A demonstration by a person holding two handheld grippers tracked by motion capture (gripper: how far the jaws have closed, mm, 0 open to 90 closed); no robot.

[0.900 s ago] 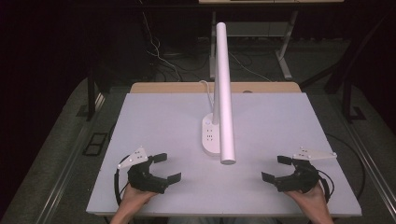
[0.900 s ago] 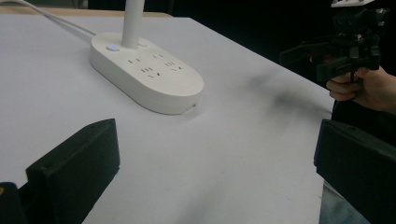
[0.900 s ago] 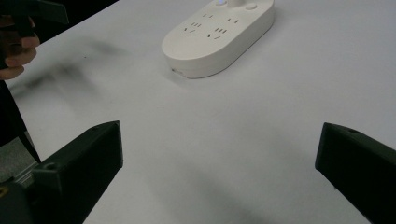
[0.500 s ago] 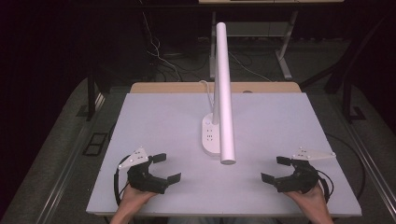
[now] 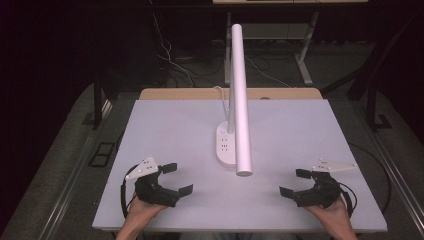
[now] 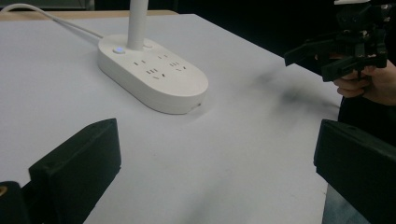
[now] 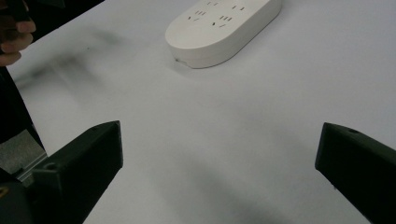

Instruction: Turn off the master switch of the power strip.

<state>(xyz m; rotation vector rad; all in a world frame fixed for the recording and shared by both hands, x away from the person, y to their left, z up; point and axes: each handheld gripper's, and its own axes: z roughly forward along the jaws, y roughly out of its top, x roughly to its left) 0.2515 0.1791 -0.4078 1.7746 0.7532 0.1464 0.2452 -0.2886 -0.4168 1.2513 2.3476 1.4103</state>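
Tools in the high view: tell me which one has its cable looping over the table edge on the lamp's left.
The left tool: its black cable curls beside the person's left hand, left of the white lamp base. The right tool sits opposite.

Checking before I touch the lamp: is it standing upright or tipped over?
Upright. The lamp's base sits flat on the table, its post rising straight from it in the left gripper view; both tongs are apart from it.

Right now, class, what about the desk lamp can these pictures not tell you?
- Lamp arm: cut off by the top edge in the left gripper view.
- Lamp base: far end cut off by the top edge, right gripper view.
- Socket markings: too small, high view.
- Cable: its end lost behind the table.
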